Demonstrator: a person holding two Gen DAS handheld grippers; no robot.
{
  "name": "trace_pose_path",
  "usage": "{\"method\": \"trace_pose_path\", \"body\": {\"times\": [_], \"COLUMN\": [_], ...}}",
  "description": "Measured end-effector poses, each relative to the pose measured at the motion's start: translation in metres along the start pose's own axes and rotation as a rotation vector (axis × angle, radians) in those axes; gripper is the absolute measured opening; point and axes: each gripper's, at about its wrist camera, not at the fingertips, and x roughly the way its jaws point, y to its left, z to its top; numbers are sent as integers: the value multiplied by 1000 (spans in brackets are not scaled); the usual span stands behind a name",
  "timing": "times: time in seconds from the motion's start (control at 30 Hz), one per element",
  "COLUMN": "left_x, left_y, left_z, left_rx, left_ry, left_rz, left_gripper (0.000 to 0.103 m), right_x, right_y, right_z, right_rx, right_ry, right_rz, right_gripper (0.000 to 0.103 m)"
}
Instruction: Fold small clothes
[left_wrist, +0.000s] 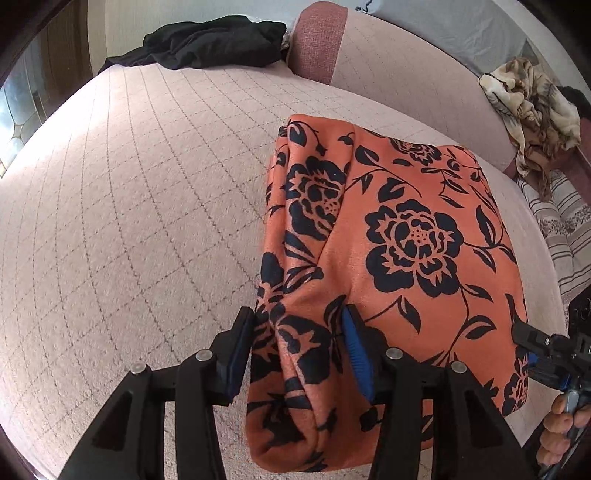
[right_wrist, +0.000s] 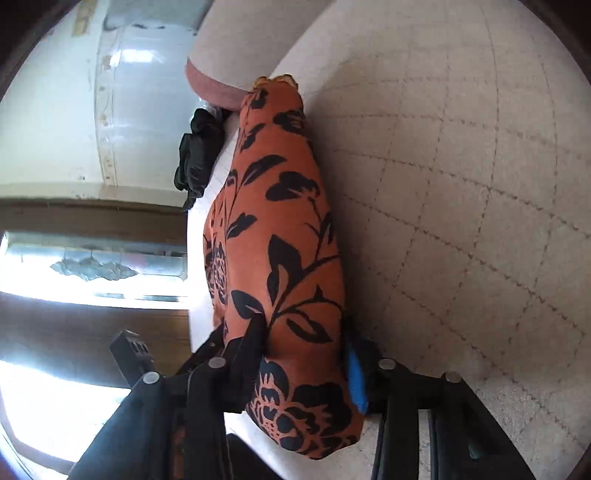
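Orange floral garment (left_wrist: 406, 236) folded on the quilted bed cover (left_wrist: 147, 221).
Left gripper (left_wrist: 295, 347) straddles its lower-centre fold, jaws loose; right gripper (right_wrist: 306, 354) pinches its edge.

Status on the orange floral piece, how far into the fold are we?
Done: the orange floral garment is already doubled into a compact rectangle on the quilted bed cover.
In hand: the left gripper straddles its near folded edge, and the right gripper has fabric between its fingers.
Left: a final fold or tidy-up. The black garment at the far edge lies unfolded.
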Motion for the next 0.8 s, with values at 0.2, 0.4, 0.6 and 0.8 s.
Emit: {"method": "trace_pose_path", "body": {"times": [0.2,0.4,0.6,0.8], "left_x": [0,-3,-3,-1], "left_y": [12,16,17,16], "left_z": [-2,-4,-8,-10], "left_rx": [-19,-15,-17,-20], "left_ry": [-8,-24,-32,-42], "left_rz": [-17,-11,-7,6], "left_gripper": [57,59,60,63], "right_x": [7,-20,22,19], "right_y": [1,3,9,10], "right_z": [-5,32,56,55], "right_rx": [-84,-24,-45,-72], "right_ry": [13,-98,-23,-38], "right_rz": [-78,65,-43,-101], "right_gripper": [47,71,29,39]}}
